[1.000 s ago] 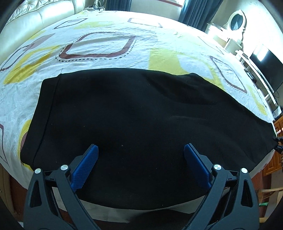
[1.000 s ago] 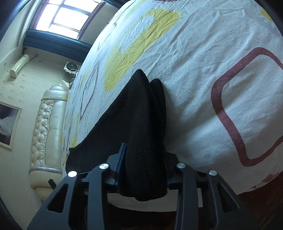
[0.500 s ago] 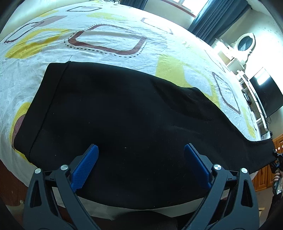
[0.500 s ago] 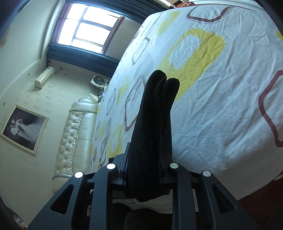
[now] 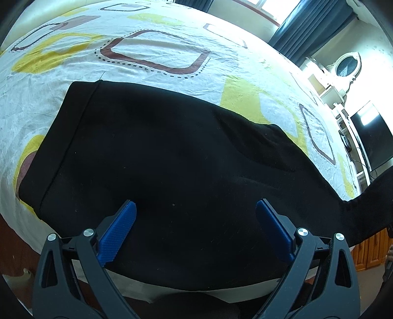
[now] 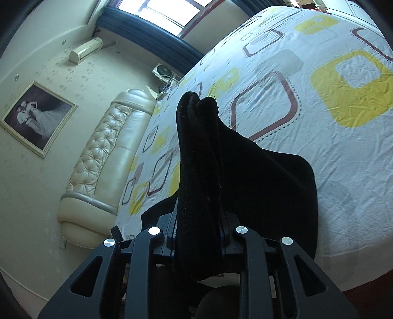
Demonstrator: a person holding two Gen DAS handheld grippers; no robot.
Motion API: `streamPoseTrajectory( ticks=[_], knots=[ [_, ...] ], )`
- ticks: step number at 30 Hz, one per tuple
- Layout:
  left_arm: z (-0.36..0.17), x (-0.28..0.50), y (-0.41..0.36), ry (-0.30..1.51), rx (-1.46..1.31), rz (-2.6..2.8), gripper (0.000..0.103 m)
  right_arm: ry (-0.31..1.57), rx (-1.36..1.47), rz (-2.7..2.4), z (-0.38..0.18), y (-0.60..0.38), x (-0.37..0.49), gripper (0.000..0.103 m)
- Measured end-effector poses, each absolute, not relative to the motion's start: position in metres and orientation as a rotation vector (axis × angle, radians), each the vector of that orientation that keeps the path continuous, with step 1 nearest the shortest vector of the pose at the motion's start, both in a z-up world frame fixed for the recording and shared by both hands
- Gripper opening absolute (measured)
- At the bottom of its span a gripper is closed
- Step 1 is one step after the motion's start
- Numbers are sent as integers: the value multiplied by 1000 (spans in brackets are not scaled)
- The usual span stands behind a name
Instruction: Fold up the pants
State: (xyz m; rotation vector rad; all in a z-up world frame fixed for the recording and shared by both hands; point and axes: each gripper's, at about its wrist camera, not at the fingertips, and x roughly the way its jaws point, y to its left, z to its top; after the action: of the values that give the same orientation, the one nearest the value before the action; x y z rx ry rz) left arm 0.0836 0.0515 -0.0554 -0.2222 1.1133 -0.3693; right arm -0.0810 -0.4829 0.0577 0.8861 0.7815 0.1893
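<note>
Black pants (image 5: 172, 152) lie flat across the near part of a bed with a white, yellow and brown patterned sheet (image 5: 152, 49); the waistband is at the left. My left gripper (image 5: 195, 213) is open and empty, hovering over the pants near the bed's front edge. My right gripper (image 6: 197, 235) is shut on the bunched leg end of the pants (image 6: 199, 152) and holds it lifted off the bed; that raised end also shows at the right edge of the left wrist view (image 5: 368, 203).
A padded cream headboard (image 6: 103, 166) stands at the bed's far left end. A window with dark curtains (image 6: 172, 14) is behind it. A white dresser with an oval mirror (image 5: 343, 71) and a dark TV (image 5: 373, 137) stand beyond the bed's right side.
My right gripper has lifted the leg end up off the bed and carried it toward the waistband side. The left gripper stays open and has shifted slightly.
</note>
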Motion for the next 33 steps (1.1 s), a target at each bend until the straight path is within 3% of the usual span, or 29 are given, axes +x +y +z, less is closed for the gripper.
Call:
streamPoseTrajectory(
  ticks=[18,20,22,24,27,33],
  knots=[
    [-56,86,52,1119,-248,-371,100,1137,284,-43,-40,-305,-2,25],
    [-56,86,52,1120,-247,-373,100,1139,271,-48,-41,-297,-2,32],
    [-56,86,51,1119,-241,-371,100,1119,325,-26,-41,-294,-4,48],
    [-57,86,50,1119,-234,-370,100,1097,410,36,-41,-289,-5,55],
    [-57,86,49,1119,-231,-371,100,1094,472,125,-43,-277,-6,63],
    [-57,87,50,1119,-238,-370,100,1028,560,142,-34,-292,-17,63]
  ],
)
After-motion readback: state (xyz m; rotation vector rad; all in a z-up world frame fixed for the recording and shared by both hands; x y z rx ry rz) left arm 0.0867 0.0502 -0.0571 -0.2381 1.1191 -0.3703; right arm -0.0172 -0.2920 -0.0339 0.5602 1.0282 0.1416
